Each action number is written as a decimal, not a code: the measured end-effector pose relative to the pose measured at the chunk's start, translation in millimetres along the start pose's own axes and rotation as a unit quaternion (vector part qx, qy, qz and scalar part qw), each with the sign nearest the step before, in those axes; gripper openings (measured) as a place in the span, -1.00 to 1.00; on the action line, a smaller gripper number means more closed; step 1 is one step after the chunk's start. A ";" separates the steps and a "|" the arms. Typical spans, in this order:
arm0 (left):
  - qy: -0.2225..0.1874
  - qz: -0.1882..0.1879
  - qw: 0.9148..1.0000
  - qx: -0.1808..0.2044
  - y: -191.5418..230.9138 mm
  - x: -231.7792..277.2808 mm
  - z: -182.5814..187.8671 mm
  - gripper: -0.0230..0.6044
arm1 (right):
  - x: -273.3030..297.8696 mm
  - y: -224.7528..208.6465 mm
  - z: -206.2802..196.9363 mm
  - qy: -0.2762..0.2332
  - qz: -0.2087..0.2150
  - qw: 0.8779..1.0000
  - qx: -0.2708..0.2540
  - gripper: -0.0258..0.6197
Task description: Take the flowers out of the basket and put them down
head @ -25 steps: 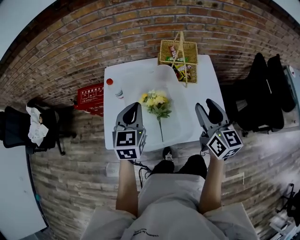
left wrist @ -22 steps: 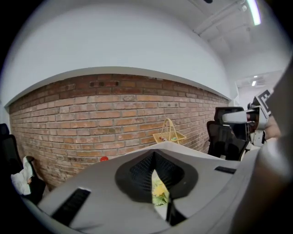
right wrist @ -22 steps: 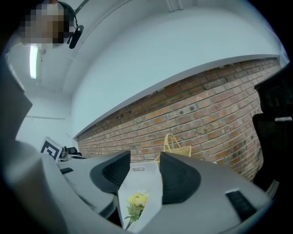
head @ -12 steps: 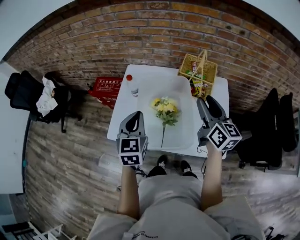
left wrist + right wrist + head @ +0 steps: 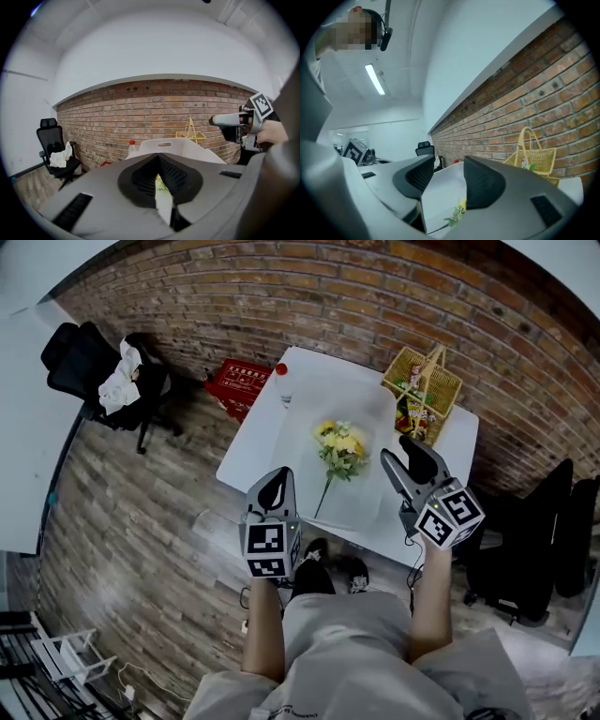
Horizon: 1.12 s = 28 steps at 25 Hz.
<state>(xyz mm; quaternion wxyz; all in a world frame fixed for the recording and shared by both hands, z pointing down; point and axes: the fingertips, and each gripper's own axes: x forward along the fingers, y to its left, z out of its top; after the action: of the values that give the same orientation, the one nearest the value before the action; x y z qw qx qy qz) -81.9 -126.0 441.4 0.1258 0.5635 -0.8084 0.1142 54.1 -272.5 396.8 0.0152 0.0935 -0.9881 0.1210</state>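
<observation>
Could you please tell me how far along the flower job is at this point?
Done: the flowers lie on the white table, outside the basket. In hand: nothing. The right gripper is open and empty, and the left gripper is shut on nothing. Left: apparently nothing; no flowers show in the basket.

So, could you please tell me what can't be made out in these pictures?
- Basket contents: too small in head view; right tool covers its base in right gripper view.
- Flowers: mostly behind the shut left tool in left gripper view.
- Red box print: too small, head view.
</observation>
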 end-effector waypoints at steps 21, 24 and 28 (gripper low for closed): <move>-0.003 0.083 0.996 -0.030 -44.4 -58.0 -33.3 -0.85 | -0.2 36.7 -39.6 0.029 -0.034 0.993 0.114 -0.29; -0.004 0.063 0.998 -0.016 -41.0 -45.4 -25.1 -0.85 | 6.6 38.5 -37.4 0.025 -0.038 0.991 0.124 -0.29; -0.006 0.023 1.000 0.002 -29.3 -11.9 -17.2 -0.85 | 23.8 23.7 -43.9 0.028 -0.075 0.988 0.129 -0.29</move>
<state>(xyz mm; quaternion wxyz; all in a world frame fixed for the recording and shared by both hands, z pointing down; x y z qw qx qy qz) -49.1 -119.9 454.9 0.1176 0.5459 -0.8216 0.1150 26.6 -243.5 435.0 0.0393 0.1653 -0.9535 0.2489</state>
